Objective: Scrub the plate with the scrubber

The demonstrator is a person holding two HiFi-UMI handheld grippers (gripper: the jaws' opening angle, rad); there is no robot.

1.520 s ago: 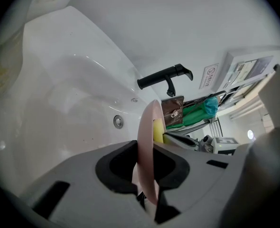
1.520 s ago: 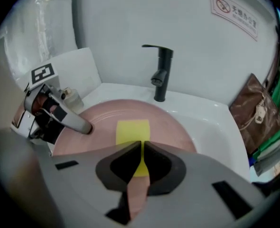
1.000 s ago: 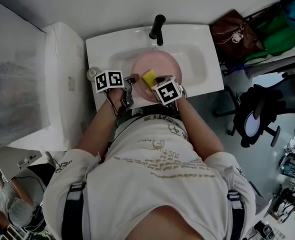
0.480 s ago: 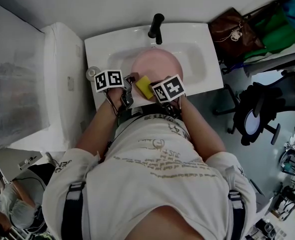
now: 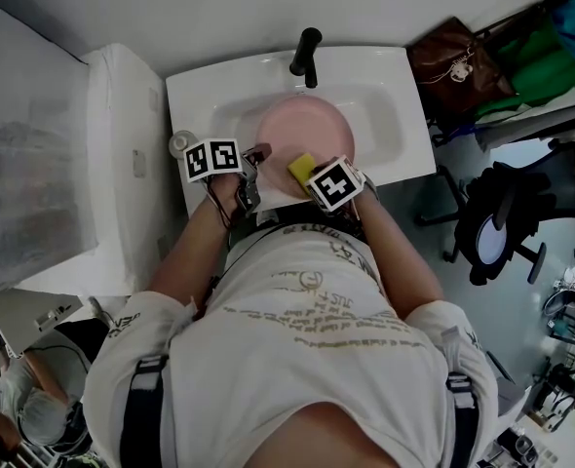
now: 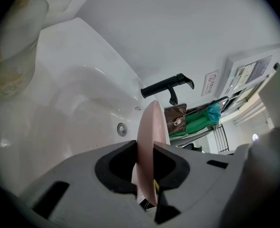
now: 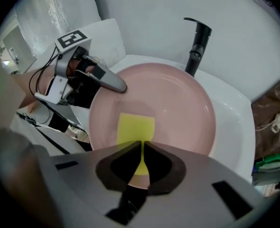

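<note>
One plate (image 5: 307,130), one scrubber (image 5: 301,166), one tap (image 5: 307,55), two grippers. Plate sits in the sink (image 5: 390,115), its near-left rim pinched between the jaws of the left gripper (image 6: 144,167). Right gripper (image 7: 142,148) is clamped on the yellow scrubber, which lies flat on the plate's face, toward the near rim. Plate looks stiff, smooth and likely slick when wet (breakable too, I'd judge), so the rim is where to hold it, firmly. Scrubber looks soft and light; grip its back edge, leaving the face free to rub.
</note>
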